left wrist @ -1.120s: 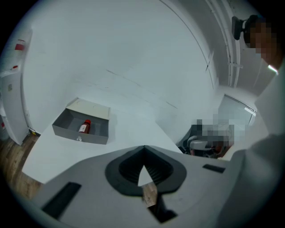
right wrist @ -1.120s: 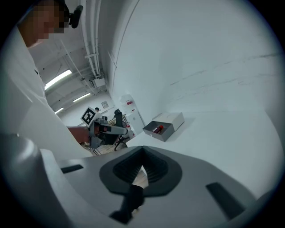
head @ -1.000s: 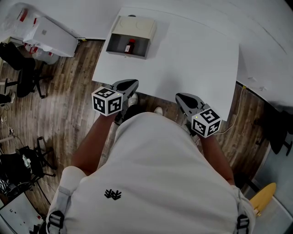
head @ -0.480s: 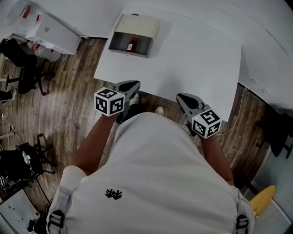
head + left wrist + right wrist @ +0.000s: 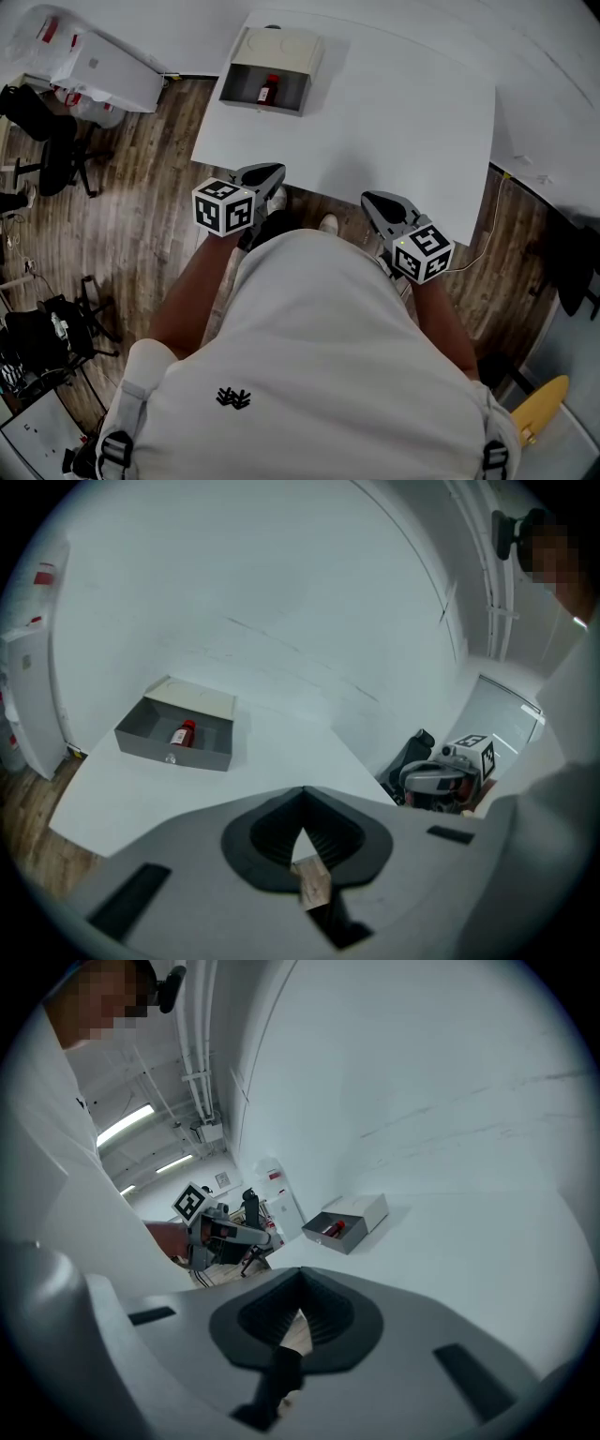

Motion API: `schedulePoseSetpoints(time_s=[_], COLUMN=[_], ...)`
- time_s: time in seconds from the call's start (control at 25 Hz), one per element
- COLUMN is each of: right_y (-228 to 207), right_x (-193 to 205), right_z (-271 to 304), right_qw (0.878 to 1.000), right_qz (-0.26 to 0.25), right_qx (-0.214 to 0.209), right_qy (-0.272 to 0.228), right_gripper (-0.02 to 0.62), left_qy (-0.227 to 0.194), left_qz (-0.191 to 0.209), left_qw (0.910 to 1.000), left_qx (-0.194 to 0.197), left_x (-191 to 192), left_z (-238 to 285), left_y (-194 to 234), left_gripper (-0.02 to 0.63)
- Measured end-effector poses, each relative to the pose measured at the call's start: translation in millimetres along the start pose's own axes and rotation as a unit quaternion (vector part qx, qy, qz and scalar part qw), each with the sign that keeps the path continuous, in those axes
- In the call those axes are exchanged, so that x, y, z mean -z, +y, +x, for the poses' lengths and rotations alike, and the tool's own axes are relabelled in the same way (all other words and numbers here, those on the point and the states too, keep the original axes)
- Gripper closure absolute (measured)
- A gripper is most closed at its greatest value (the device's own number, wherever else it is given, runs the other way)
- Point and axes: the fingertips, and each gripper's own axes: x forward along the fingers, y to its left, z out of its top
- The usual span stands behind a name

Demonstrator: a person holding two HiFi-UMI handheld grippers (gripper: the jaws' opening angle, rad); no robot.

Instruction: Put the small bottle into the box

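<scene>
Left tool (image 5: 271,172) and right tool (image 5: 371,199), both clenched empty, hang well apart from the small bottle (image 5: 268,90) inside the box (image 5: 281,43)

white rectangular table (image 5: 403,112), standing on wood-plank floor (image 5: 141,187). resting directly on top: one box (image 5: 281,45), located at far left corner, close to both edges. beige upper section; grey open tray section extending toward near side.

Bright, even light; box (image 5: 281,42) casts a soft shadow; fisheye edges darken, perhaps blurred.
</scene>
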Motion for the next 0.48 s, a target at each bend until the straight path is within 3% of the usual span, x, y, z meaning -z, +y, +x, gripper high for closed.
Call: schedulePoseSetpoints(time_s=[0.48], right_y=[-23], right_x=[-1], right_z=[-18], right_qw=[0.999], right_qz=[0.013], right_qx=[0.041], right_qy=[-0.012], right_gripper=[0.591], left_qy=[0.009], left_qz=[0.022], left_qw=[0.9997], left_qx=[-0.002], left_x=[-25], left_z=[21], left_y=[13], left_gripper=[0.6])
